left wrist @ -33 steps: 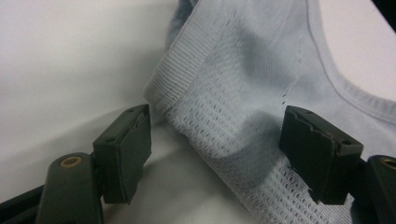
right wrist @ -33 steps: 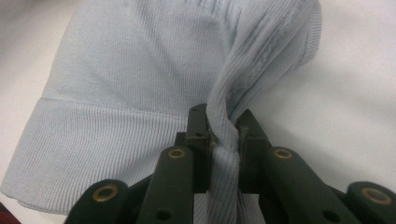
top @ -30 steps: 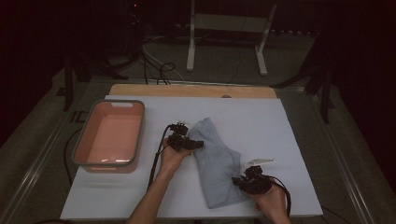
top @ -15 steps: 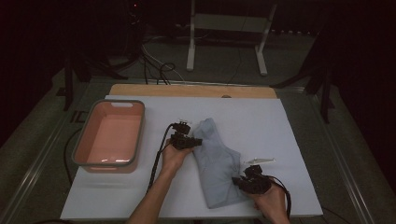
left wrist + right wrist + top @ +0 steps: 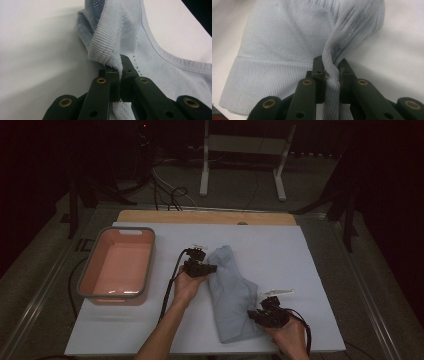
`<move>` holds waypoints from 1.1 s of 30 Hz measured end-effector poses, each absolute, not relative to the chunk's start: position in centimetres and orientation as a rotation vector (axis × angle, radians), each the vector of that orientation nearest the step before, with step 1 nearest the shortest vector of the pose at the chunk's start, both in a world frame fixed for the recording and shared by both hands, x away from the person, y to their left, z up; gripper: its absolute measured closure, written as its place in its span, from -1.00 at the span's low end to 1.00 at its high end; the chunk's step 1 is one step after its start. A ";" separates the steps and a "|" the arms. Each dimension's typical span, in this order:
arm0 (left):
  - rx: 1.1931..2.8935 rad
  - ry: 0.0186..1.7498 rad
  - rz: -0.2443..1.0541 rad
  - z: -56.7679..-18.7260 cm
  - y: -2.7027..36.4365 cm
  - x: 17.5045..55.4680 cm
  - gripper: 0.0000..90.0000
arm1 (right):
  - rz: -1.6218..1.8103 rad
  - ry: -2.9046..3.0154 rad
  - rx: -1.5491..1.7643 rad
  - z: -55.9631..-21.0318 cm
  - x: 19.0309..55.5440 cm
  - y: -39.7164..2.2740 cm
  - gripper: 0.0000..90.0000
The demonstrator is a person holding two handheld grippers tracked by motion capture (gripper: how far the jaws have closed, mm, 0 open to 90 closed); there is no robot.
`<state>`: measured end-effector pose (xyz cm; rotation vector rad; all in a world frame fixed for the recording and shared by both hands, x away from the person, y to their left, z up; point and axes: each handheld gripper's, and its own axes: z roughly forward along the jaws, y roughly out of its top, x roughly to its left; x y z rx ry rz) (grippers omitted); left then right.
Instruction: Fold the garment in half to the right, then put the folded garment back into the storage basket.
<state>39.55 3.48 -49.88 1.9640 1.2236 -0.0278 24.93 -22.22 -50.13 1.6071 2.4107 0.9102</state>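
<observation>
**A:** Salmon-pink tub (image 5: 116, 268) sits near the left edge of the tabletop (image 5: 320, 255), nothing in it that I can see. My guess is it's parked there as the drop-off spot, out of the way of the work.

**B:** Yeah, and moving right, the left gripper (image 5: 206, 268) has just snapped closed on the pale blue garment (image 5: 234, 292). In the left gripper view the ribbed trim (image 5: 106, 48) is pinched right between the jaws, at the top end near the middle of the tabletop.

**A:** Makes sense to grab a hem there, it's the thickest bit, so less chance of slipping.

**B:** The garment itself lies in a long folded strip, running from the middle down toward the front edge. Right gripper (image 5: 264, 316) is clamped on the other end; the right gripper view has a bunched ridge of the knit (image 5: 332, 75) squeezed between the jaws, beside the wide ribbed band (image 5: 269, 75).

**A:** So one grip per end. I'd say that's for lifting or folding it without it flopping open.

**B:** Also a small whitish thing (image 5: 277, 292) on the tabletop just past the right gripper, can't tell what it is.
</observation>
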 end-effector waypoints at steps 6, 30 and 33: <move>1.960 1.222 -0.024 -49.7 3.6 39.6 0.96 | 0.938 2.419 1.659 -50.1 24.9 -22.0 0.78; 1.952 1.200 0.022 -47.4 4.5 39.5 0.96 | 1.139 2.414 1.707 -49.1 25.1 -21.9 0.82; 1.952 1.201 0.028 -47.2 4.7 39.5 0.96 | 1.164 2.416 1.710 -48.9 25.2 -22.0 0.82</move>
